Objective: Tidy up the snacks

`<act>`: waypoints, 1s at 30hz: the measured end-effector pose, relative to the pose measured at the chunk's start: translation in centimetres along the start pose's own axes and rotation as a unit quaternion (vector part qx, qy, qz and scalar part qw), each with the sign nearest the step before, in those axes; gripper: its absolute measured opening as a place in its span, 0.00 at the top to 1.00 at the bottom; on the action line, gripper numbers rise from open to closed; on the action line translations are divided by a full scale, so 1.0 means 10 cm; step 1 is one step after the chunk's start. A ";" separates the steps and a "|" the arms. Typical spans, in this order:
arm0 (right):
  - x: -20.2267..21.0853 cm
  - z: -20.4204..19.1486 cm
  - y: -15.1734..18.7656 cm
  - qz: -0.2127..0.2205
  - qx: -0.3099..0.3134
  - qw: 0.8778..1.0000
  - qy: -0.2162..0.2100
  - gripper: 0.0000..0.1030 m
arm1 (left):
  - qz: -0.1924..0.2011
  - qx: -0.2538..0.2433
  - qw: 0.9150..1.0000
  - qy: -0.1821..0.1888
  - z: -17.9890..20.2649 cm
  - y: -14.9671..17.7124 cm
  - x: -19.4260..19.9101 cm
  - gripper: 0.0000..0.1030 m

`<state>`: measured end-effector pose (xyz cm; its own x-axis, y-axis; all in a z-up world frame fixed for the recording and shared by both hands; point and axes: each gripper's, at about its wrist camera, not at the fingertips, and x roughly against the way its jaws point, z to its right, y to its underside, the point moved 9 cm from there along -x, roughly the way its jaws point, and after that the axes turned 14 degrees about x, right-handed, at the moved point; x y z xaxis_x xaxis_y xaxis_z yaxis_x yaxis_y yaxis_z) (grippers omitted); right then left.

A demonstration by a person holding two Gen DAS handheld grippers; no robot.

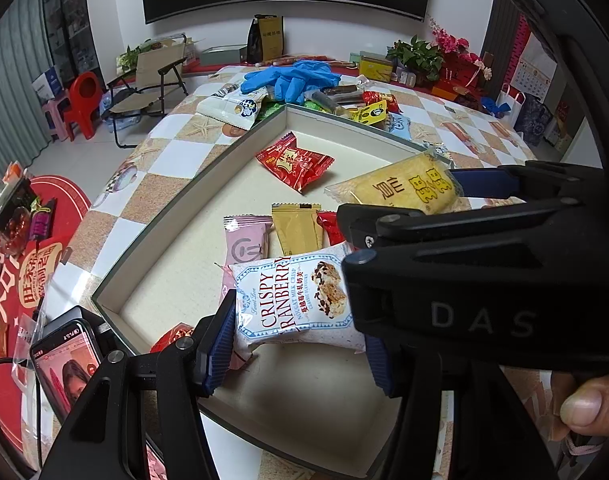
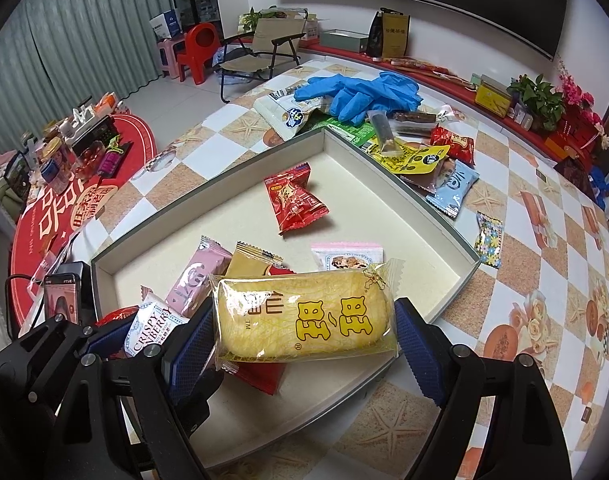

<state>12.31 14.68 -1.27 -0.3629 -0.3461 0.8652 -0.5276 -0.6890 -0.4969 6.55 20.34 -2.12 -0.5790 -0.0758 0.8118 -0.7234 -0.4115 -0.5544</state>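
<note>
Bare floor of the tray (image 2: 388, 216) is seen along its far and right side, around a lone red packet (image 2: 294, 204). The near left corner is crowded by a pink packet (image 2: 196, 280), a gold packet (image 2: 250, 264) and others. Beyond the far rim, the table (image 2: 516, 264) is blocked by blue gloves (image 2: 360, 92) and heaped packets (image 2: 420, 152)
</note>
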 end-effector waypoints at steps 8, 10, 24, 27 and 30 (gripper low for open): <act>-0.02 0.00 -0.01 0.000 -0.002 1.000 -0.001 0.16 | 0.001 -0.001 1.000 0.000 0.00 -0.02 -0.01 0.41; -0.02 0.00 -0.02 0.001 -0.001 1.000 -0.001 0.16 | 0.003 0.001 1.000 0.001 0.00 -0.03 0.00 0.41; -0.08 -0.03 -0.18 -0.003 -0.011 1.000 -0.019 0.01 | 0.002 -0.005 1.000 -0.017 -0.04 -0.09 0.02 0.21; -0.05 -0.02 -0.17 0.000 -0.012 1.000 -0.017 0.01 | 0.009 -0.010 1.000 -0.011 0.00 -0.08 0.09 0.20; 0.08 0.02 -0.16 0.011 -0.015 1.000 -0.014 0.01 | 0.019 0.013 1.000 0.013 0.02 -0.11 0.19 0.17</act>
<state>13.02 15.36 0.21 -0.3539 -0.3794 0.8549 -0.5427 -0.6611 -0.5181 6.25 20.48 0.07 -0.6158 -0.0695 0.7848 -0.6903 -0.4326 -0.5800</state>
